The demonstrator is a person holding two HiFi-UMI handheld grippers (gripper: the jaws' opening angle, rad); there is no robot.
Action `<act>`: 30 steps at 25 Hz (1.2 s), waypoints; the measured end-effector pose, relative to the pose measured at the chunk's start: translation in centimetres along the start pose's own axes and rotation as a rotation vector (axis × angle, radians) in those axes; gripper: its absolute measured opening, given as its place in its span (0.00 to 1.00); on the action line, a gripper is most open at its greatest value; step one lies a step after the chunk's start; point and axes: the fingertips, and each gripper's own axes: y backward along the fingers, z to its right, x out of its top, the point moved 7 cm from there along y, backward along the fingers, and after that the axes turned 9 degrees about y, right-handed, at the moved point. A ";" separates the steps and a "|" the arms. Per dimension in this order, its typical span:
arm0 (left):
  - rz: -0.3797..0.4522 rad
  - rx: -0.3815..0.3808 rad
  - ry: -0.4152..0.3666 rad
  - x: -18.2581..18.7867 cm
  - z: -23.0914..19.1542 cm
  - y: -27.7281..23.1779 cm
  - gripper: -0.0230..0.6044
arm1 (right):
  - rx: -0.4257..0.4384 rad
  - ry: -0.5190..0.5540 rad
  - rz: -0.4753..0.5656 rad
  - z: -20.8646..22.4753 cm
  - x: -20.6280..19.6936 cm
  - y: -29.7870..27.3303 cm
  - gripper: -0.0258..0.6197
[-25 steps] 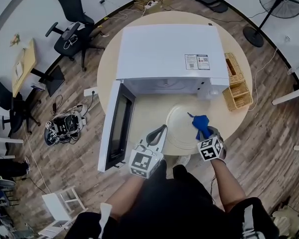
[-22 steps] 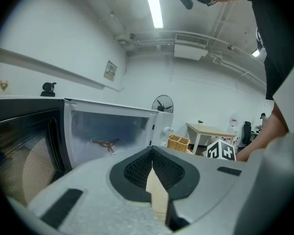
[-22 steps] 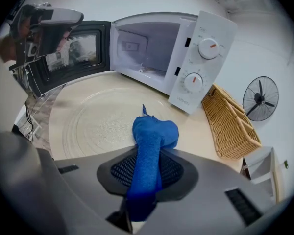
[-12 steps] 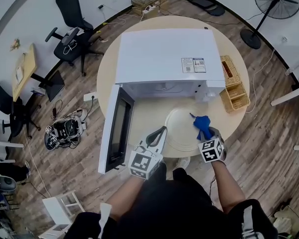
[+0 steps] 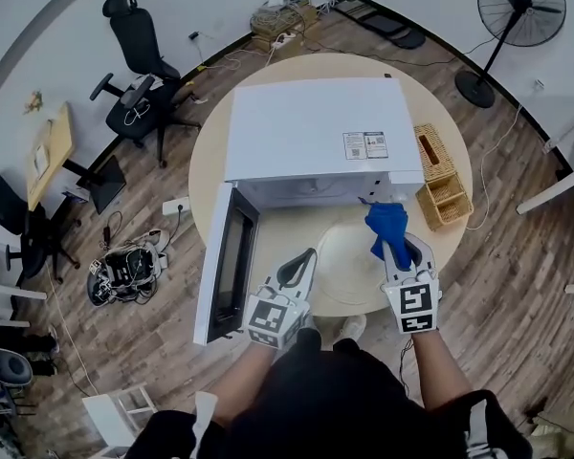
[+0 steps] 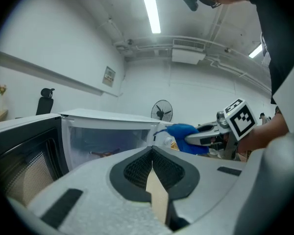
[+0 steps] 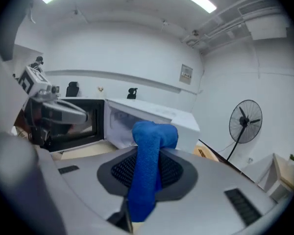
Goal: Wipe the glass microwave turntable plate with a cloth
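Round wooden table (image 5: 207, 156), office floor all round. White microwave (image 5: 311, 127) on it, door (image 5: 228, 256) swung open toward the left edge. Glass turntable plate (image 5: 349, 256) lies at the near edge. My right gripper (image 5: 394, 249) pinches the blue cloth (image 5: 387, 223) over the plate's far-right rim; contact unclear. My left gripper (image 5: 301, 259): jaws pressed together, empty.

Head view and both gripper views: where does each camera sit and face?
Head view: on the head, steeply down at microwave and plate; forearms show.
Left gripper view: on left gripper, along its shut fingers, toward microwave.
Right gripper view: on right gripper, along fingers shut on blue cloth.
Shared: all three show the microwave.
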 end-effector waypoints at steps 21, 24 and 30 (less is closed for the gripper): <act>0.081 0.003 -0.054 4.9 -1.2 -0.4 0.04 | -0.126 -0.032 0.298 3.0 10.4 4.5 0.14; 0.086 -0.002 -0.058 5.2 -1.3 -0.5 0.04 | -0.134 -0.035 0.299 3.0 10.5 4.4 0.14; 0.093 -0.011 -0.060 5.7 -1.3 -0.8 0.04 | -0.142 -0.039 0.302 3.1 10.6 4.1 0.14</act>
